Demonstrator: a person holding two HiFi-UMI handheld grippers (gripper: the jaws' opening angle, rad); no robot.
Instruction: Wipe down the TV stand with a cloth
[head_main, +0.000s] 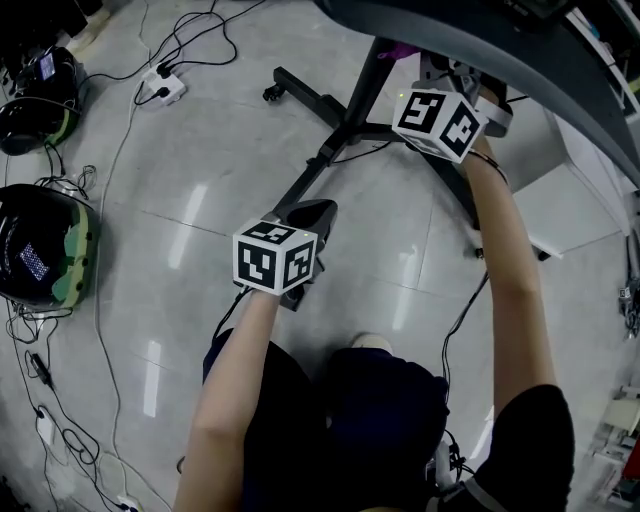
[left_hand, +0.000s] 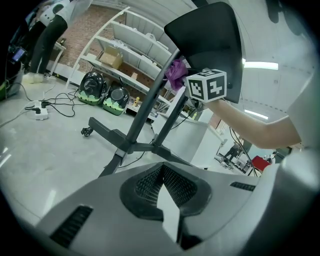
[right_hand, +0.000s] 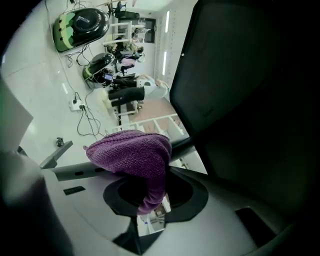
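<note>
Right gripper view: right gripper (right_hand: 155, 176) is clamped on a fold of the purple cloth (right_hand: 131, 152). Most of the cloth bunches loose ahead of the jaws. Dark TV panel (right_hand: 240, 75) close alongside. Left gripper (left_hand: 162, 172) has its jaws together with nothing in them, held low, well apart from the work.

Risks, my read:
- The cloth is held by a small fold only, so a hard drag along the TV stand (left_hand: 145, 112) upright could pull it free.
- The base shows a caster (left_hand: 87, 132) and nothing braces it, so a firm push may roll the stand.
- The panel sits just above the right gripper and is easy to knock.

Left gripper view alone places the cloth up at the upright, just under the panel; contact not certain. Head view hides nearly all the cloth behind the panel edge, but shows the base legs spread on the floor and a power strip (head_main: 163, 88) off to the left.
</note>
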